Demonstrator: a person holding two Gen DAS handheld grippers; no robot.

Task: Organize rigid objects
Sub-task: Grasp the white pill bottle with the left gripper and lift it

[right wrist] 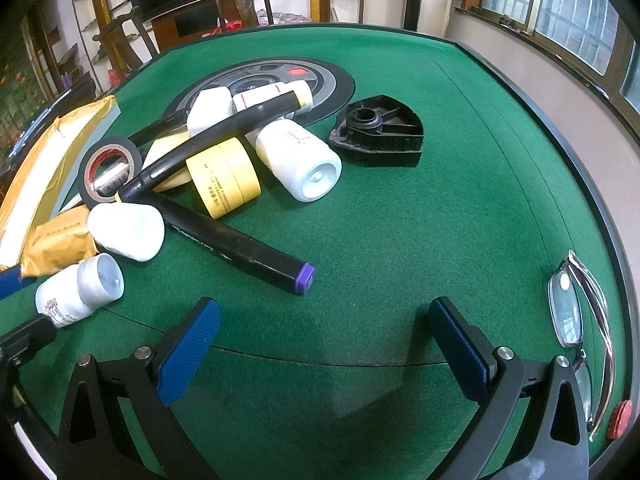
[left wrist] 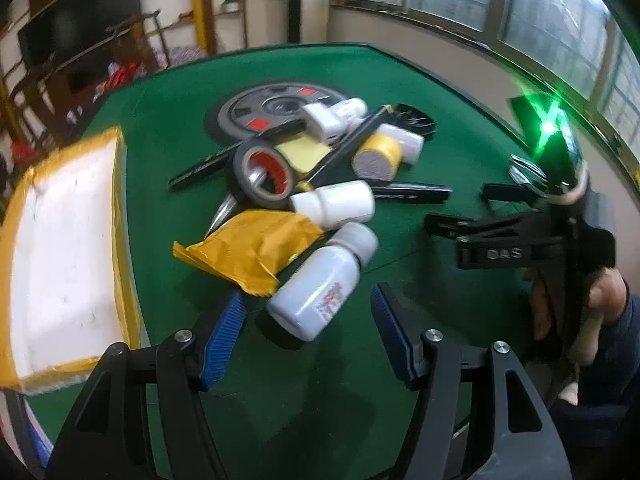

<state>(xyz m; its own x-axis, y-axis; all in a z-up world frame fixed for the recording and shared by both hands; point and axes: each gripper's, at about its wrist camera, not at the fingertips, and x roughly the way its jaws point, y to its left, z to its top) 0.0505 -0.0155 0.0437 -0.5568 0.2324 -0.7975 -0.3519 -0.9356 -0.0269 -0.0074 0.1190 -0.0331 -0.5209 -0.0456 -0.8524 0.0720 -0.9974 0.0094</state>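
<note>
Both grippers stand wide open over a green table point(right wrist: 400, 220), and neither has hold of anything.

In the left wrist view the left gripper point(left wrist: 308, 320) sits at the lower centre, its blue pads point(left wrist: 224, 340) spread to either side of a white bottle point(left wrist: 320, 284) that lies tilted on the felt between them — whether a pad touches it cannot be told. The same bottle shows at the lower left of the right wrist view point(right wrist: 76, 288). Just above it, left of centre, lies a yellow packet point(left wrist: 248, 248), and at the far left edge a white box point(left wrist: 60, 256) wrapped in yellow tape.

The rest of the pile fills the middle of that view: a black tape roll point(left wrist: 262, 172), a second bottle point(left wrist: 336, 204) on its side, a yellow roll point(left wrist: 378, 156), and black markers crossing one another. Behind the pile is a grey round panel point(left wrist: 256, 108) set in the table.

The right gripper point(right wrist: 324, 332) hangs at the lower centre of its own view over bare felt, apart from everything. A purple-capped marker point(right wrist: 240, 248) points toward it from the pile. A black plastic part point(right wrist: 380, 136) lies alone, upper centre — glasses point(right wrist: 576, 312) rest at the right edge.
</note>
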